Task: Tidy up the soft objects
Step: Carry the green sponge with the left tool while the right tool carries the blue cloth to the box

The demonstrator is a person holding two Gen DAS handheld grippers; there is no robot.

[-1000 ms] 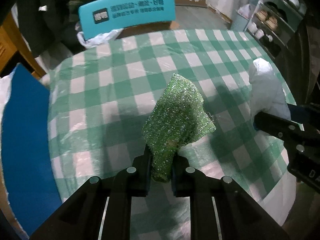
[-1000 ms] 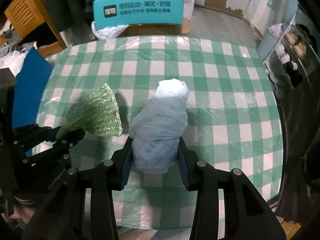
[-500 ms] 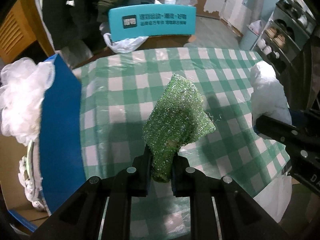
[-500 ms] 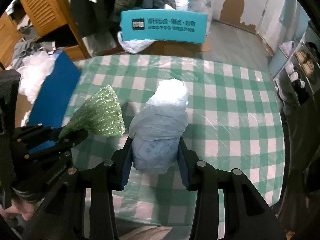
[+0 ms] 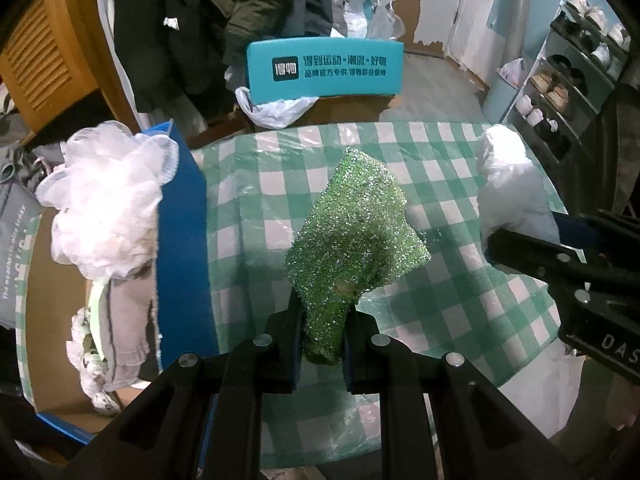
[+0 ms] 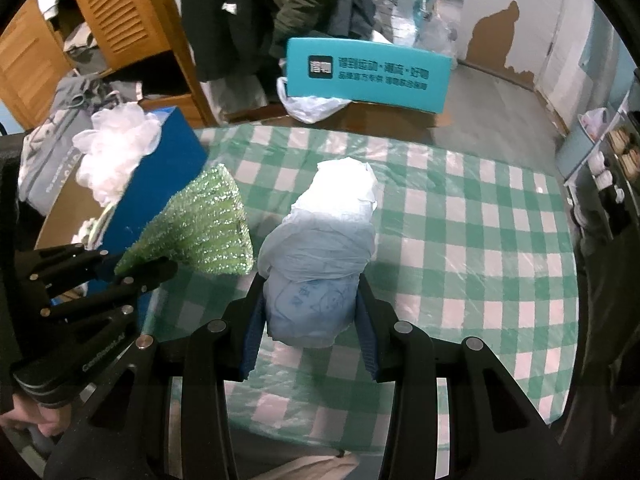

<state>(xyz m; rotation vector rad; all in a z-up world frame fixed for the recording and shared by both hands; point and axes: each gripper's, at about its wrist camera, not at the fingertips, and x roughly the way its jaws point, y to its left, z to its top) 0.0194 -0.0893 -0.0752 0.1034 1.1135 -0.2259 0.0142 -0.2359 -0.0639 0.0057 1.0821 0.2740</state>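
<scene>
Left claw (image 5: 323,334) clamped on the lower end of a green scrubber (image 5: 354,240), centre of the left wrist view. Long axis near vertical in frame, narrow end pinched between the pads, broad end fanning up and slightly right. Held clear above the checked counter (image 5: 440,312). In the right wrist view, same scrubber (image 6: 200,226) at middle left, wide edge pointing up and right, narrow end in the left claw (image 6: 132,268).

Right claw (image 6: 310,320) clamped on a white bundle (image 6: 324,256), lower centre of the right wrist view. Long axis upright in frame, printed bluish bottom between the blue pads, bright knotted top pointing to the upper centre. Also held above the counter (image 6: 480,248). In the left wrist view, bundle (image 5: 506,184) at the right edge, top tilted up and left.

At the left of both views, a blue-walled box (image 5: 182,240) beside the counter, with a white mesh puff (image 5: 104,200) and grey cloth (image 5: 126,332) inside. Teal sign (image 5: 324,70) at upper centre, beyond the counter.
</scene>
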